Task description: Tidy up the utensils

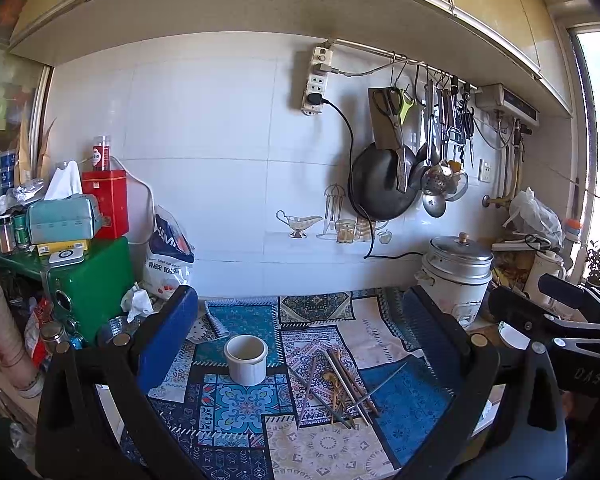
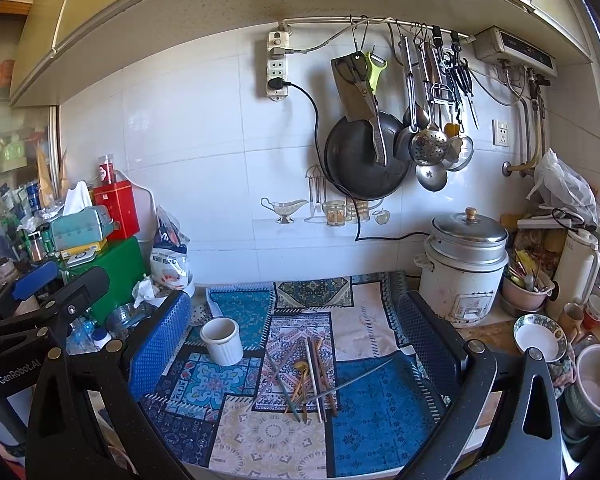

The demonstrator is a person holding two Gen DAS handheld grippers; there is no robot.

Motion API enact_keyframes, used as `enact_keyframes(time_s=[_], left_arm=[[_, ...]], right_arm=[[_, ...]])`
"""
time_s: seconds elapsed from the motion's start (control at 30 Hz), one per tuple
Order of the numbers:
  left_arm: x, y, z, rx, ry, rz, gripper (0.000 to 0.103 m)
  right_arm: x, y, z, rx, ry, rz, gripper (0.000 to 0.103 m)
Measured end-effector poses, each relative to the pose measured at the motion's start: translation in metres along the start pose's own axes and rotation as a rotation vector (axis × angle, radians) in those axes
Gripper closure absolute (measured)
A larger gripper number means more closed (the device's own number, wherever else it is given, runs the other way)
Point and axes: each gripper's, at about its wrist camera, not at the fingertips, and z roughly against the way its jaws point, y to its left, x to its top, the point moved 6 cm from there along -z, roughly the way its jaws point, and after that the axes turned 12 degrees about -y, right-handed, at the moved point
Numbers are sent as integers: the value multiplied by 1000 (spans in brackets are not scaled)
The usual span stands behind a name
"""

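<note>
A kitchen counter covered by a patchwork-patterned cloth [image 1: 236, 404] in blues, whites and pinks, seen from two handheld grippers held above its near edge.

The left gripper [image 1: 296, 320] has its blue-padded fingers [image 1: 168, 332] spread wide apart and holds nothing. The right gripper [image 2: 296, 320] is likewise spread wide, its blue mesh-textured fingers [image 2: 160, 340] empty. Each gripper's black frame shows at the edge of the other's view.

Between the fingers, on the cloth, stands a white ceramic cup [image 1: 246, 359], upright and apparently empty. Just to its right, not touching it, lies a loose pile of utensils [image 1: 336, 388]: several chopsticks in wood and metal, crossed over one another, with a small gold-coloured spoon among them. One thin metal stick juts out from the pile toward the right.

Behind, a white tiled wall carries a rail [image 2: 380, 21] hung with scissors, ladles, a strainer and a dark wok [image 2: 364, 160]. A white rice cooker [image 2: 464, 264] with a metal lid sits at the right rear of the counter. At the left stand a green box [image 1: 96, 280], a red tin and a tissue box.
</note>
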Motion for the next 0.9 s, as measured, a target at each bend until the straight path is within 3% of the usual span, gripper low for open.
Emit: enact_keyframes(time_s=[0.9], left_arm=[[0,-5,-2,0,2,5,0]], right_arm=[[-1,-6,-8,0,13,-3,0]])
